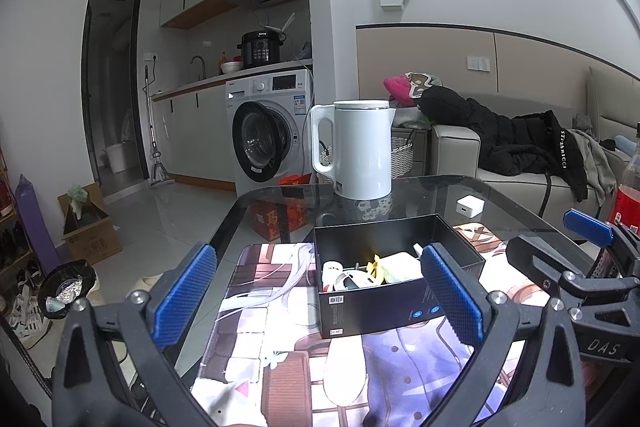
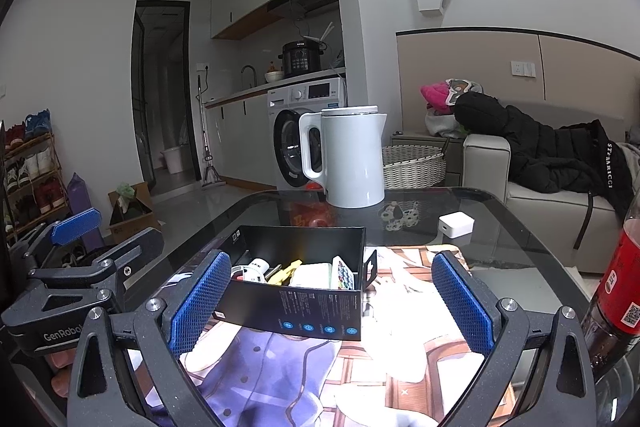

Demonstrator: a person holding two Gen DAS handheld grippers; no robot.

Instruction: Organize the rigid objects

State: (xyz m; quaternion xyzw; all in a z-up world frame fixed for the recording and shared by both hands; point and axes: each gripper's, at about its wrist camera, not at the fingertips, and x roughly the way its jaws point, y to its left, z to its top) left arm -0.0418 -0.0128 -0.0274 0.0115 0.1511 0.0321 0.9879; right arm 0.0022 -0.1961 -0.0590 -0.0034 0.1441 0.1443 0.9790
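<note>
Both claws, left claw (image 1: pixel 318 301) and right claw (image 2: pixel 330 303), are spread wide, holding nothing. The black box (image 2: pixel 298 297) sits at 12 o'clock on the desk (image 2: pixel 500 227), already collecting small rigid bits; white charger (image 2: pixel 456 224) at 1 o'clock looks left over.

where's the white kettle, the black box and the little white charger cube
white plastic electric kettle (image 1: pixel 362 151), left wrist view, middle of its body
black open-topped cardboard box (image 2: pixel 300 307), right wrist view, near side wall
small white charger cube (image 2: pixel 456 224), right wrist view, its front face
</note>
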